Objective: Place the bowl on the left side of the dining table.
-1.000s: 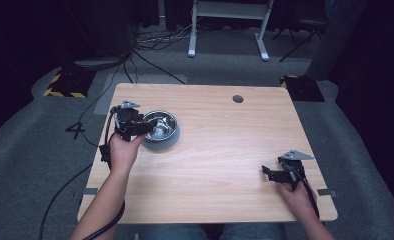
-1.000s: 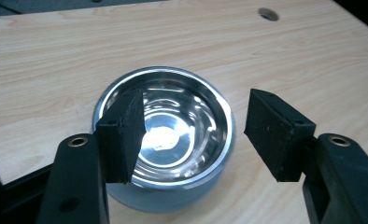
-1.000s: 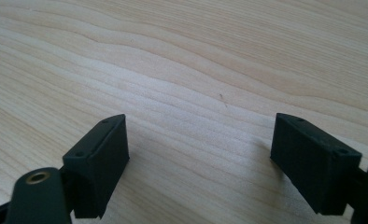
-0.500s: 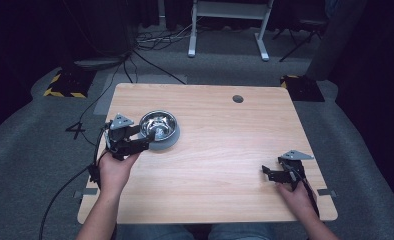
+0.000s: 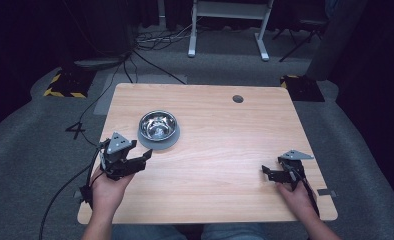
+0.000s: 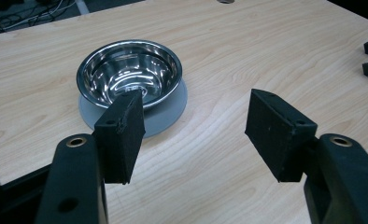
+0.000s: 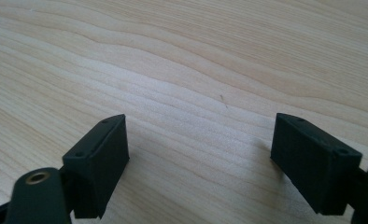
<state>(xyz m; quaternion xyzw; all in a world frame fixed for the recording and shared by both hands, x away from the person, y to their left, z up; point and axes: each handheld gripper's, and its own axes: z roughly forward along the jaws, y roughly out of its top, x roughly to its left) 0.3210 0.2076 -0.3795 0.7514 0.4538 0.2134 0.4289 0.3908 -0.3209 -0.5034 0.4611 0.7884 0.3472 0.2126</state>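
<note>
My left claw (image 5: 146, 154): jaws apart with nothing between them, held over the near left part of the table, tips aimed at the bowl.
Same claw, its own camera (image 6: 194, 130): two black pads spread wide, bare wood in the gap.
Bowl: a round, shiny stainless-steel bowl (image 5: 158, 125) on a flat grey round base, upright on the left half of the table; in the left gripper view (image 6: 129, 72) it sits just beyond my left pad, apart from it.
Bowl and left claw: near each other, not touching.
My right claw (image 5: 265, 172): low over the near right corner of the table, well apart from the bowl.
Same claw, its own camera (image 7: 198, 154): jaws wide, holding nothing, pale wood grain between the pads.
Table: a light wooden rectangular tabletop (image 5: 225, 145).
</note>
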